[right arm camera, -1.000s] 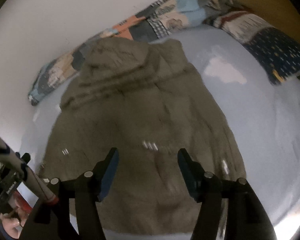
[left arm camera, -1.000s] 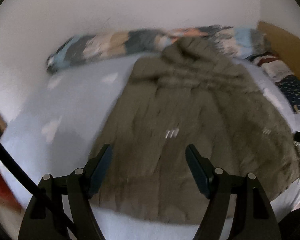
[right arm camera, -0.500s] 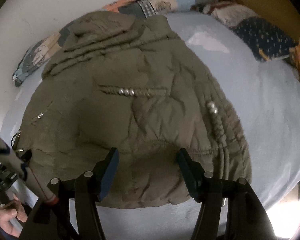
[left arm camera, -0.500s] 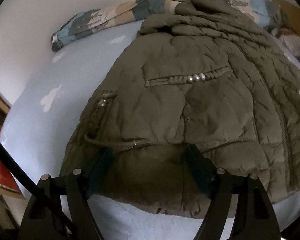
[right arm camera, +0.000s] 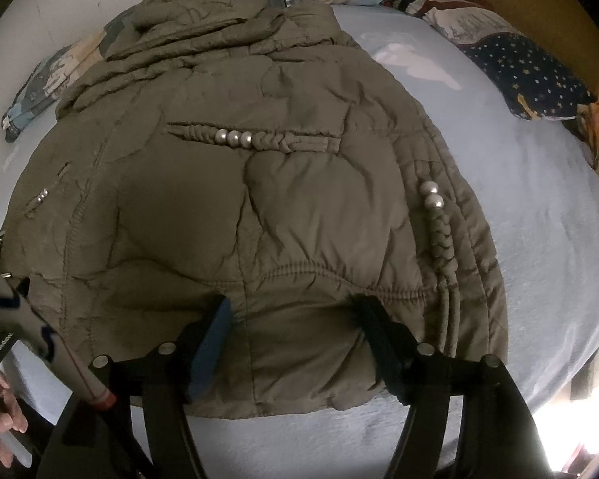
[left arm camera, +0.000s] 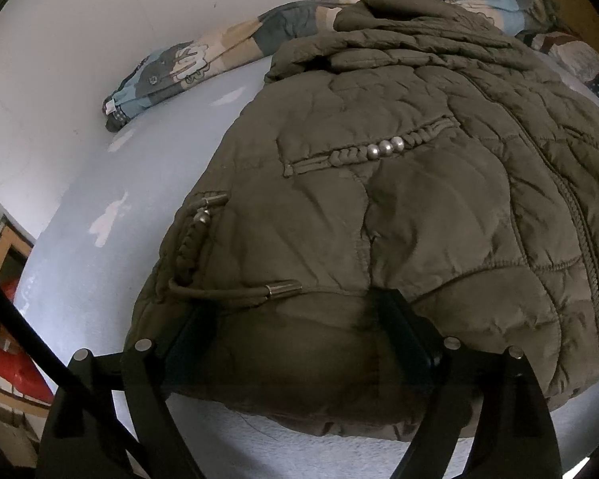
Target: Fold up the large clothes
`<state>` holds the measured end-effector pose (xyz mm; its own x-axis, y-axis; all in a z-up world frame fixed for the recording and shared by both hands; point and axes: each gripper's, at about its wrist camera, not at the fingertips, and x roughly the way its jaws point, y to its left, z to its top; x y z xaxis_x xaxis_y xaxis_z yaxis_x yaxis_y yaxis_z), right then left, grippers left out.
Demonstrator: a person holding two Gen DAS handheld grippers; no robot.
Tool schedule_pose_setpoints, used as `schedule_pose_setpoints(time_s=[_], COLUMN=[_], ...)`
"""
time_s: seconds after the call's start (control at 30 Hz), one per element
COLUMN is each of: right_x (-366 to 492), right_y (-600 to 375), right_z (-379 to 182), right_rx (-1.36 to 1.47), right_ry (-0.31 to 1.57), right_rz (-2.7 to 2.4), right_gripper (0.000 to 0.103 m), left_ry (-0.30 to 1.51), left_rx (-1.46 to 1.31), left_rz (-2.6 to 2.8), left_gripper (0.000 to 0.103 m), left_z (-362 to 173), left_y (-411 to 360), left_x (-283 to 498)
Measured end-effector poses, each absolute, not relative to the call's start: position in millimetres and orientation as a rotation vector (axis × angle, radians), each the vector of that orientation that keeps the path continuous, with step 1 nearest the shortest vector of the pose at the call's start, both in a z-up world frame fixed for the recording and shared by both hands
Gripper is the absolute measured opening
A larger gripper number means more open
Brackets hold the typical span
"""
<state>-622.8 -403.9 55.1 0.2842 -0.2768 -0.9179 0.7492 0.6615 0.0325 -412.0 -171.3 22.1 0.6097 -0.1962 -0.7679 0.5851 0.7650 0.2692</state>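
An olive quilted puffer jacket (left arm camera: 399, 199) lies spread on a pale blue bed, hem toward me, hood at the far end; it also shows in the right wrist view (right arm camera: 259, 199). It has braided cords with silver beads (left arm camera: 385, 147). My left gripper (left arm camera: 295, 315) is open, its fingers set wide over the jacket's left hem, near a drawcord with a metal tip (left arm camera: 283, 289). My right gripper (right arm camera: 295, 313) is open over the right hem, beside a beaded braid (right arm camera: 433, 199). Neither holds the cloth.
A patchwork quilt (left arm camera: 203, 60) lies along the wall behind the jacket. A dark starred pillow (right arm camera: 535, 76) sits at the right. The blue sheet (right arm camera: 539, 239) stretches right of the jacket. A hand on the other gripper's handle (right arm camera: 0, 431) is at lower left.
Both grippers have come down and forward toward the jacket's hem, so the jacket fills much more of each view. Both stay open.
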Motion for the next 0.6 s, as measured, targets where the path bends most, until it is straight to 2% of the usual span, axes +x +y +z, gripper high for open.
schedule_pose_setpoints(time_s=[0.6], right_x=[-619.7], right_y=[-400.2], right_z=[55.0], right_rx=[0.491], right_ry=[1.082], right_rz=[-0.725], right_gripper=[0.075], left_ry=[0.777], left_rx=[0.55], left_rz=[-0.473], left_gripper=[0.086], left_z=[21.4], left_y=[-170.4], left_x=[-412.1])
